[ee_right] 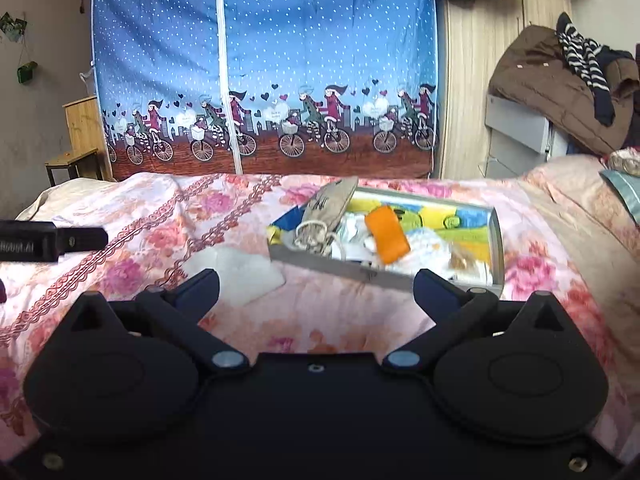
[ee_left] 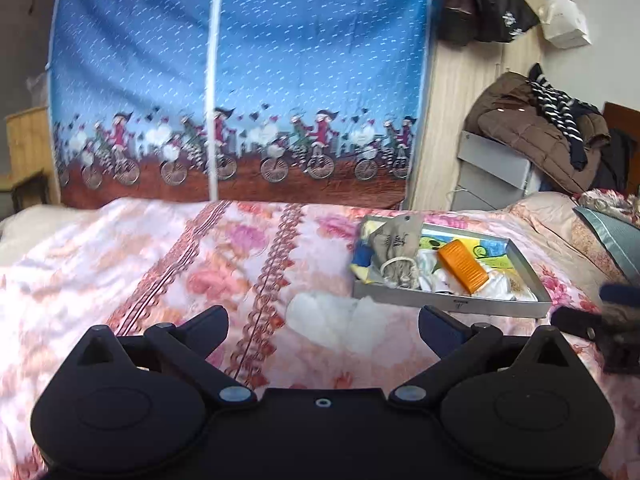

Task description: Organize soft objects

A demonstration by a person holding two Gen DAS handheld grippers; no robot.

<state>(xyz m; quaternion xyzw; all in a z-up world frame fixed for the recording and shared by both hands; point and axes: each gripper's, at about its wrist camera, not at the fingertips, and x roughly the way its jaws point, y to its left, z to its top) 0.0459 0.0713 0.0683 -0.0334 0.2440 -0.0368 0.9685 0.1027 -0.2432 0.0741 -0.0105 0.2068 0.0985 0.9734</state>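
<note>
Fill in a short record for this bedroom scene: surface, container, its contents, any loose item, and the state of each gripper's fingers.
surface: bed with a pink floral quilt
container: shallow grey tray lying on the quilt
contents: orange sponge-like block, beige drawstring pouch, white soft pieces
loose item: white soft piece on the quilt, beside the tray
left gripper: fingers wide open, nothing between them
right gripper: fingers wide open, nothing between them
backdrop: blue fabric wardrobe with cyclist print

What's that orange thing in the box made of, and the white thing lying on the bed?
The orange thing looks like spongy foam or soft plastic: matte, with fine ribs, though blur leaves it open. The white thing seems thin cloth or gauze: it lies limp, and the flowered cover shows faintly through.
</note>
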